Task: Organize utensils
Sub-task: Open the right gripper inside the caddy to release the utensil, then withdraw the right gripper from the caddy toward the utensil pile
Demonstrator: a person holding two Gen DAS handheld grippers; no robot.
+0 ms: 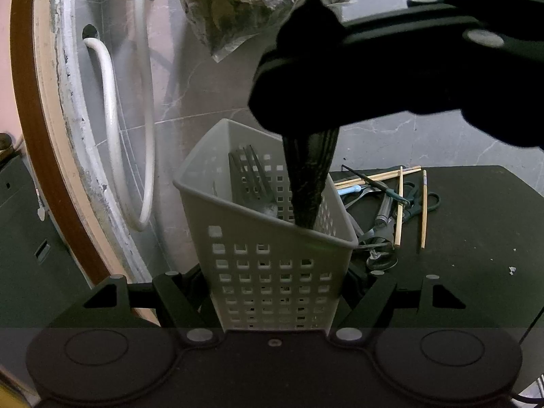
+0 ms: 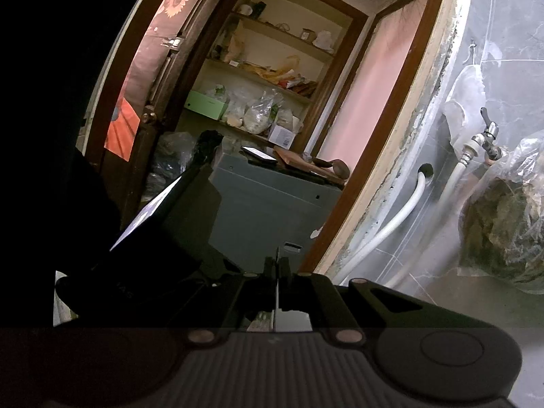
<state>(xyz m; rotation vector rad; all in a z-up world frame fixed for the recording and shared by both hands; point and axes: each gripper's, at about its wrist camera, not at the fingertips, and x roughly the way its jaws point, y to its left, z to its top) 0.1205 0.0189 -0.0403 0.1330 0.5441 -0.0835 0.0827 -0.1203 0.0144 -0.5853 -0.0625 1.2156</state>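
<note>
Lowering a utensil into the basket
Left hand-held gripper [image 1: 275, 292] clamps the grey utensil basket [image 1: 268, 238]; right hand-held gripper [image 1: 306, 217], pinched together, should lower straight.

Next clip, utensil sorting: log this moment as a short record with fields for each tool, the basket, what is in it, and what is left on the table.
left tool: shut on the grey perforated basket, gripping its lower sides
right tool: shut on a thin flat utensil; its tip is inside the basket
basket contents: a slotted spatula; other pieces unclear
left on the table: chopsticks, scissors, other metal utensils in a loose pile
table: dark, right of the basket
</note>
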